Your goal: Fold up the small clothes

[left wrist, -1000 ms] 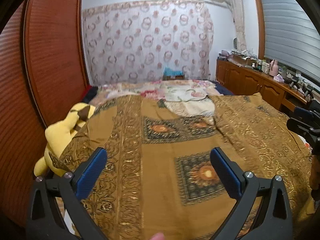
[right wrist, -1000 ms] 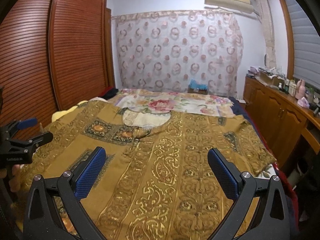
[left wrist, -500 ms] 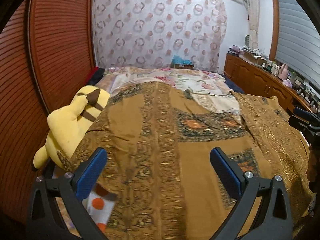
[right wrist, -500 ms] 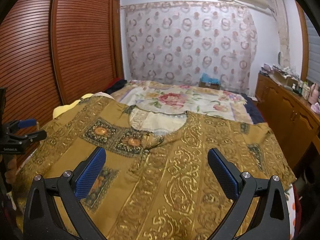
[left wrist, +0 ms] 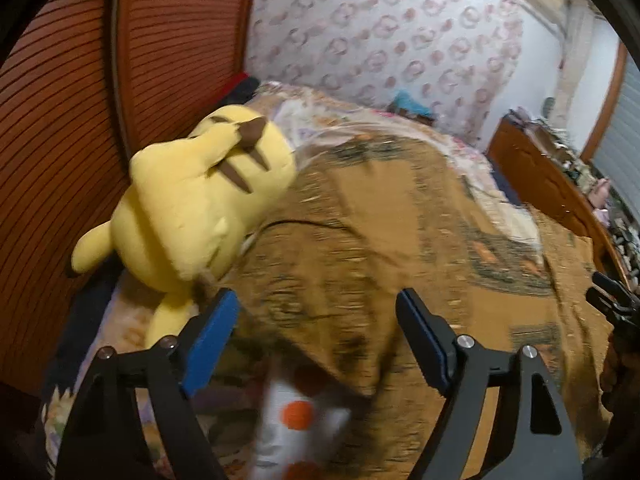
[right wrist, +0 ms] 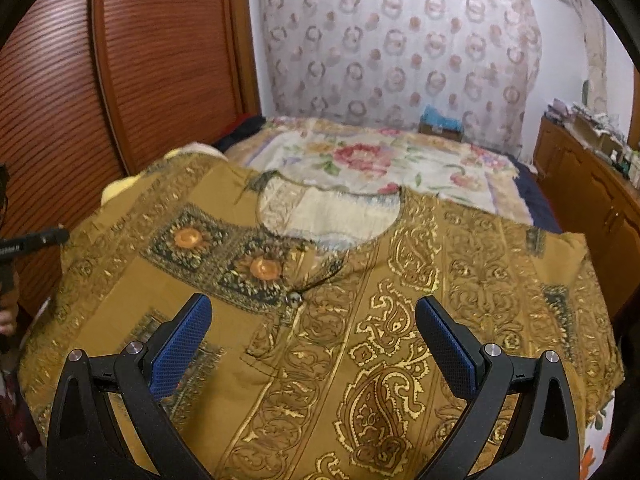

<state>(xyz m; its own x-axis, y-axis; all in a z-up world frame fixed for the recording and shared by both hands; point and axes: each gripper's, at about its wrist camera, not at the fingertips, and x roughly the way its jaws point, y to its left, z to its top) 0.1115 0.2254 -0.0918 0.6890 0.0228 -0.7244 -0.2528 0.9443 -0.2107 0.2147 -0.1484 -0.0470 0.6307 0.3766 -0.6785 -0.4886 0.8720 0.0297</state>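
Nearest me, the left gripper (left wrist: 316,334) tips down over the near left corner of the garment (right wrist: 320,340), a mustard-gold patterned top spread flat across the bed (right wrist: 400,160). Its blue pads stand fairly wide, though the jaws have just been closing in; cloth lies below them, and nothing looks pinched yet (the view is smeared, so I would not swear to it). A white cloth with orange dots (left wrist: 298,416) peeks out under that corner.

The right gripper (right wrist: 312,340) hangs angled down over the chest of the garment, jaws spread wide and holding nothing, the small button (right wrist: 293,299) of the placket just ahead of it.

I judge this to be the opening step: both hands coming in for a first hold, no fold made. The next move, I think, calls for the left pads to catch only the top's edge, not the dotted cloth beneath, and for the right to find a matching edge before anything is lifted.

Further off, a yellow plush toy (left wrist: 200,200) lies against the garment's left edge by the wooden wardrobe doors (right wrist: 160,60), close enough to be dragged along. Beyond the neckline a floral bedspread (right wrist: 360,160) shows, then the patterned curtain (right wrist: 400,40).
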